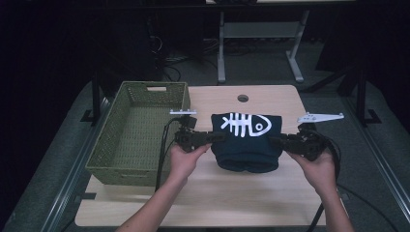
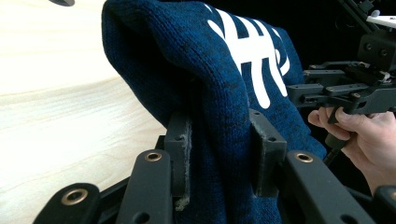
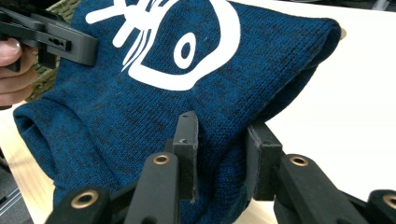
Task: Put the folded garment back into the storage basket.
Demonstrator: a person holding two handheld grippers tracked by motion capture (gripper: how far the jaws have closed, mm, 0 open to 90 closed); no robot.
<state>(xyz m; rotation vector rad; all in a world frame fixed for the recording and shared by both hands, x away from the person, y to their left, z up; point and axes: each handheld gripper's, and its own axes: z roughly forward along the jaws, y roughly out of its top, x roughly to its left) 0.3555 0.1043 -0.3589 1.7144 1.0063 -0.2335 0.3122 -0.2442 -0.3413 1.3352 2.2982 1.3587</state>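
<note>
1 blue knit sweater (image 1: 246, 142), folded | 2 tools: left tool (image 1: 209, 137), right tool (image 1: 279, 141) each pinching it | 1 green basket (image 1: 126, 164) | tabletop (image 1: 203, 198)

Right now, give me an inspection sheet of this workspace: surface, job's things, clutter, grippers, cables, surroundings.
Surface: light wooden tabletop with a round hole near its far edge.
Job's things: folded dark blue knitted garment with a white fish-skeleton print, held between both grippers at mid-table; olive woven basket, nothing in it, at the table's left.
Clutter: nothing seen.
Grippers: left gripper shut on the garment's left edge, knit pinched between its pads; right gripper shut on the right edge, fabric between its pads.
Cables: black cable trailing from the left gripper; another looping from the right.
Surroundings: dark room, grey table frame behind, floor cables.
</note>
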